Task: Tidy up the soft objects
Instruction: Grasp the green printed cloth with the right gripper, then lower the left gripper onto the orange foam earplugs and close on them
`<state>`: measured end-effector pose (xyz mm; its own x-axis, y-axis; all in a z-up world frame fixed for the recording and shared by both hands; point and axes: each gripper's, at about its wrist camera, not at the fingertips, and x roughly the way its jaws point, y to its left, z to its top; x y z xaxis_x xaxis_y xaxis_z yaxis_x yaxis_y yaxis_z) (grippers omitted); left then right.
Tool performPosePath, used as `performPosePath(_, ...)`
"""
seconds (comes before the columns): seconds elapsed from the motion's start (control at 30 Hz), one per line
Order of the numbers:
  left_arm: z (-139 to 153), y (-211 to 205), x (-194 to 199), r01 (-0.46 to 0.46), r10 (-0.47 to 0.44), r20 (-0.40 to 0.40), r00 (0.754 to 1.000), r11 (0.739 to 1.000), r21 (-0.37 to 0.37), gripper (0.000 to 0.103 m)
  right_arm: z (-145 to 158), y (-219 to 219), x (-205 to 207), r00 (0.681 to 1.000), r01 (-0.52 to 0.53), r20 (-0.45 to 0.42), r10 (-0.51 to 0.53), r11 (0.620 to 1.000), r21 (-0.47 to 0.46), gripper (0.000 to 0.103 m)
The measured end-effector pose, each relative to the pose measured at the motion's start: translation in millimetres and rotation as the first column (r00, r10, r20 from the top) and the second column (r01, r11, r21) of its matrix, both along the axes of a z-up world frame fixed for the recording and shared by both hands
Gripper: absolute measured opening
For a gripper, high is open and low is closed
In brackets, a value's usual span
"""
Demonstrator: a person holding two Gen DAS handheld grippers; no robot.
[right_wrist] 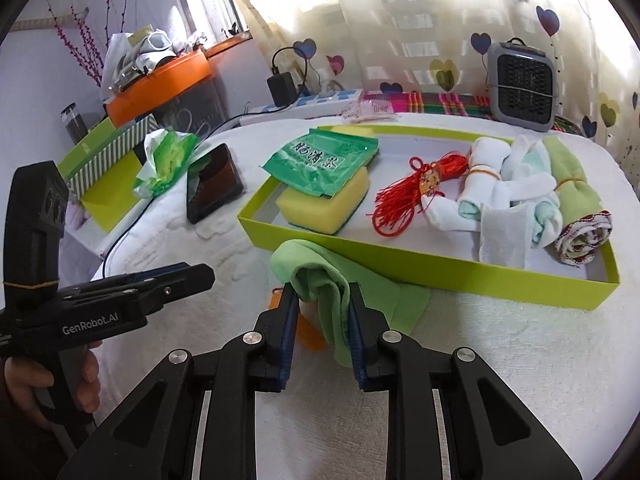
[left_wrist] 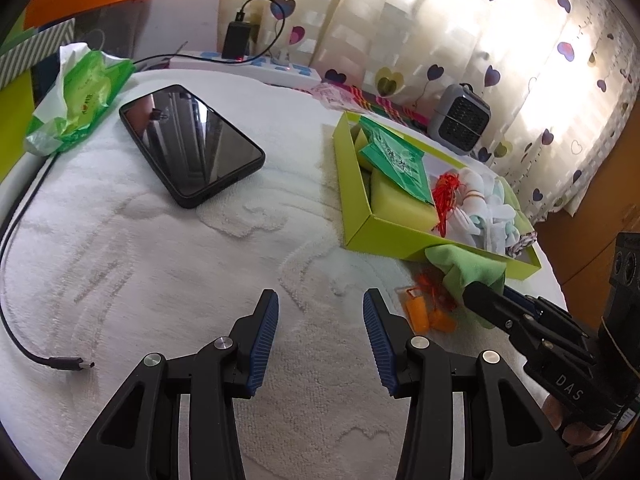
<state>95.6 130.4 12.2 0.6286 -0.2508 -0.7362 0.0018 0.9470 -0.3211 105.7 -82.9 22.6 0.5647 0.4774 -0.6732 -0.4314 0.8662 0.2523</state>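
Note:
My right gripper point(right_wrist: 323, 304) is shut on a crumpled light-green cloth point(right_wrist: 316, 276), which lies on the white towel against the front wall of a lime-green tray point(right_wrist: 440, 274). The tray holds a yellow sponge point(right_wrist: 320, 208) under a green packet point(right_wrist: 320, 156), a red tassel cord point(right_wrist: 408, 192), white socks point(right_wrist: 500, 188), a rolled green towel point(right_wrist: 568, 176) and a rolled patterned cloth point(right_wrist: 584, 236). A small orange item point(left_wrist: 420, 312) lies partly under the cloth. My left gripper point(left_wrist: 321, 298) is open over bare towel, left of the cloth point(left_wrist: 468, 268), with nothing between its fingers.
A black phone point(left_wrist: 192, 144), a green tissue pack point(left_wrist: 80, 96) and a loose cable end point(left_wrist: 68, 362) lie on the towel to the left. A grey heater point(right_wrist: 520, 84), a power strip point(right_wrist: 312, 106) with a charger, and curtains stand behind. Boxes are stacked at far left.

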Motion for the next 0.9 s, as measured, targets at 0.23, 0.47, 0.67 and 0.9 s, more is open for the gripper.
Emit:
performPosePath(0.23,2.0,-7.2,0.8,0.033,-0.033,0.000,0.999,0.999,-0.006,0.043,3.1,-16.9,-1.9,1.000,0.027,-0.018,-0.026,0.996,0.084,0.021)
performPosePath(0.47,3.8,-32.1,2.3,0.113,-0.113,-0.010,0.994,0.994,-0.008,0.043,4.8,-33.8,-6.3,0.998,0.056,-0.032,-0.051,0.986,0.157,0.021)
performPosePath(0.67,3.5,-55.0,8.9,0.155,-0.154,-0.022,0.988,0.988,0.026,0.054,8.0,-50.7,-11.1,0.995,0.104,-0.011,-0.104,0.978,0.179,0.021)
performPosePath(0.9,3.9,-77.1,14.9,0.183,-0.181,-0.028,0.983,0.977,0.108,0.056,7.7,-61.8,-13.7,0.992,0.125,-0.001,-0.128,0.973,0.195,0.021)
